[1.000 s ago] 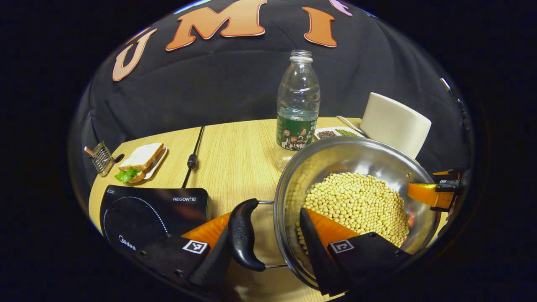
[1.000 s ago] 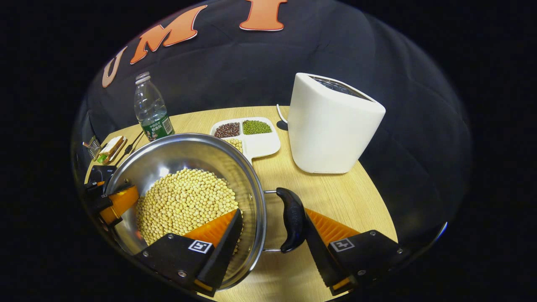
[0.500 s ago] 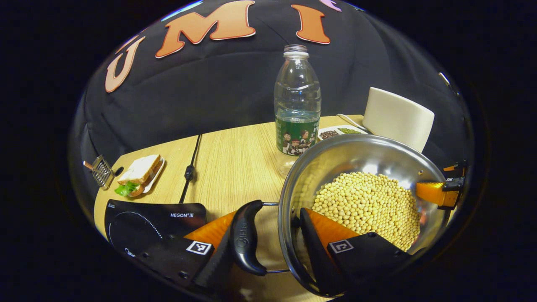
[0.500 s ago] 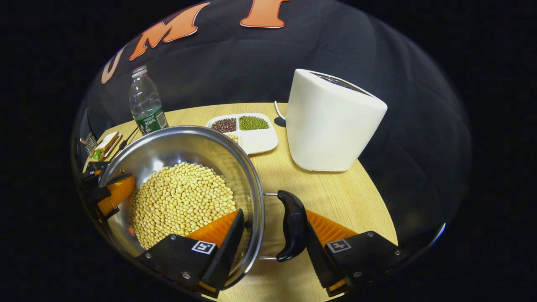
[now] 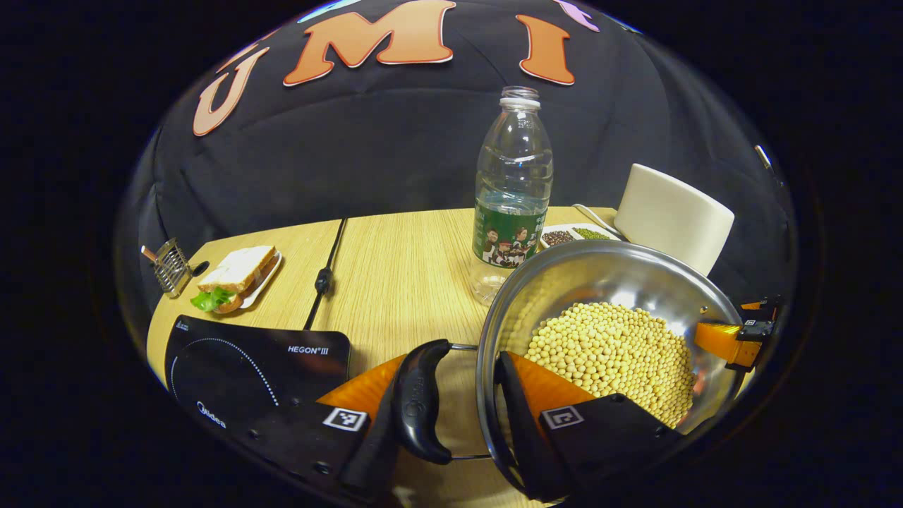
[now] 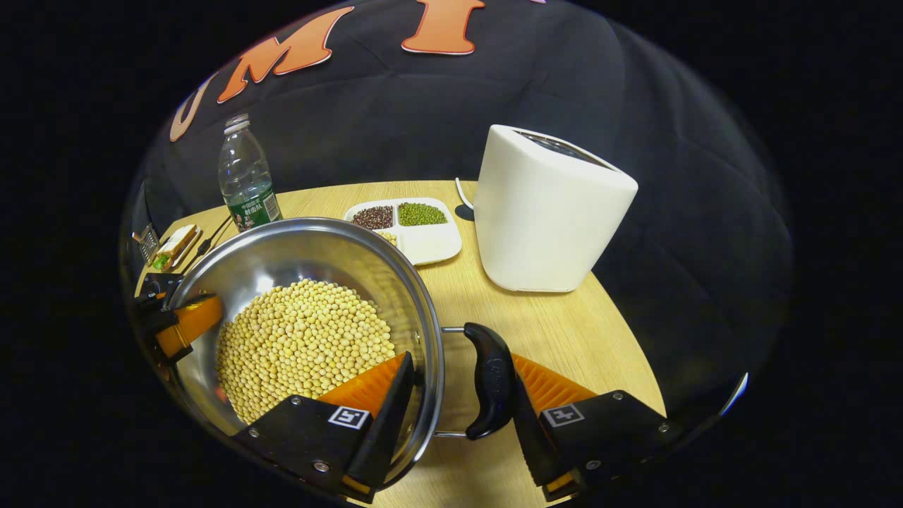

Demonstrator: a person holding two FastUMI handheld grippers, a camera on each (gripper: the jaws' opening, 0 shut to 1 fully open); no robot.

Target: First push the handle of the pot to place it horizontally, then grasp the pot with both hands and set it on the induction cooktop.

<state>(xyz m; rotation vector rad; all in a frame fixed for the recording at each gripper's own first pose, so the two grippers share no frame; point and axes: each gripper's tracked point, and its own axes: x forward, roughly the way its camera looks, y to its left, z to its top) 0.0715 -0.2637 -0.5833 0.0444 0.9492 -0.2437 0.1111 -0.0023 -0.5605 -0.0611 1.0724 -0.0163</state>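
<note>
The steel pot (image 5: 607, 275) is sitting toward the near edge of the worktop (image 5: 402, 268), to the right of the induction cooktop (image 5: 240, 360) and not on it. It is holding a deep heap of pale yellow beans (image 5: 607, 353) (image 6: 303, 342).

The left hand-held gripper (image 5: 451, 416) is clamping the pot's left side: one finger is lying outside the black side handle (image 5: 416, 402), the other is reaching inside the rim against the wall. The right hand-held gripper (image 6: 451, 402) is gripping the opposite side the same way, one finger inside the pot, the other pressing the outer face of the second black handle (image 6: 490, 377). Whether the pot is resting on the worktop or lifted cannot be told.

Behind the pot a clear plastic bottle (image 5: 511, 190) is standing upright, holding a little water. A white divided dish (image 6: 409, 226) is carrying dark red beans, green beans and some pale ones in separate compartments. A white appliance (image 6: 550, 208) is standing beside it. A sandwich on a plate (image 5: 236, 275) is lying at the far left.
</note>
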